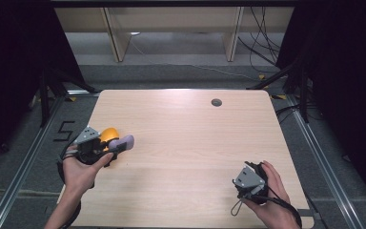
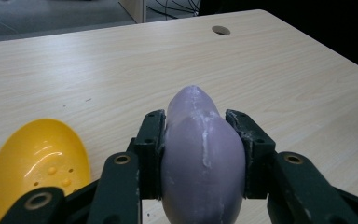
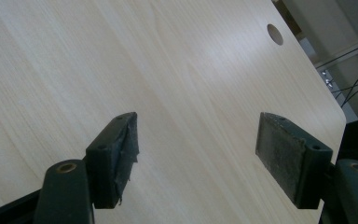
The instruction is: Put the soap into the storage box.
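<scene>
Now left gripper point(image 2: 200, 154) pinching purple egg half point(image 2: 201, 158), beside yellow egg half point(image 2: 37, 161) on table point(image 2: 284, 79); right gripper point(image 3: 196, 158) spread, nothing between.

Light wood desk point(image 1: 186, 143) with round cable hole point(image 1: 216, 102) set on grey floor point(image 1: 171, 74); pale shelving point(image 1: 171, 24) seen behind, dark curtains point(image 1: 343, 71) at sides.

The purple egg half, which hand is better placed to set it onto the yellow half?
Left, probably. The left gripper is shut on the purple egg half, with the yellow half right beside it; the right gripper is open, far across the table.
</scene>
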Demonstrator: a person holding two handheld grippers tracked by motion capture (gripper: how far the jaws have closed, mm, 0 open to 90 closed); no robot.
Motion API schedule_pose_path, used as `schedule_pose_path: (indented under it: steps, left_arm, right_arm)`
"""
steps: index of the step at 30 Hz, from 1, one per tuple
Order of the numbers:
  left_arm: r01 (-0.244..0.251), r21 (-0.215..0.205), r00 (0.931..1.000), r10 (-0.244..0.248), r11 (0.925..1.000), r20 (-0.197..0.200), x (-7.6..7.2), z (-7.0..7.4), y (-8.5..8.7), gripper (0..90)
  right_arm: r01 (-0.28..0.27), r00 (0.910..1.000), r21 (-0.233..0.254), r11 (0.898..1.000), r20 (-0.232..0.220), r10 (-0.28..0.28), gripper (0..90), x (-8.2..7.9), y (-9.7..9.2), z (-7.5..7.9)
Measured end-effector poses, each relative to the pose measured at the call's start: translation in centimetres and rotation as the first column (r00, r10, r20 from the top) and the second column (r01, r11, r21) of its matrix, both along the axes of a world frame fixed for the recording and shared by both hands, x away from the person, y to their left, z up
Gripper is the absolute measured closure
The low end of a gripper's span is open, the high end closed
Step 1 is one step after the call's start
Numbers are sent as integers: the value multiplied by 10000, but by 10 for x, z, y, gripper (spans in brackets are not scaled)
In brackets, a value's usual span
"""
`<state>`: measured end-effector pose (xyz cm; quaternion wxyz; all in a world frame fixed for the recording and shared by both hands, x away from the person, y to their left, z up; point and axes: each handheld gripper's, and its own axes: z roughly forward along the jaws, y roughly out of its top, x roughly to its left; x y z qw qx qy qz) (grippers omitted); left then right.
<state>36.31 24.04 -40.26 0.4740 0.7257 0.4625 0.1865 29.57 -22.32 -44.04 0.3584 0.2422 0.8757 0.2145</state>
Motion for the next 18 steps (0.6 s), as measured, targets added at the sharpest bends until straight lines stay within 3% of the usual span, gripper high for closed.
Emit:
schedule_pose_path:
  steps: [12,18]
  left_arm:
    - [-943,63,9955,942,9955,131,2,-3,15,586]
    - [-1825,308,9830,1818,9827,240,6,-7,23,586]
  right_arm:
    - [9,10000,-95,10000,13,-9,305,0,0,0]
    - [11,10000,-18,10000,-24,-11,306,0,0,0]
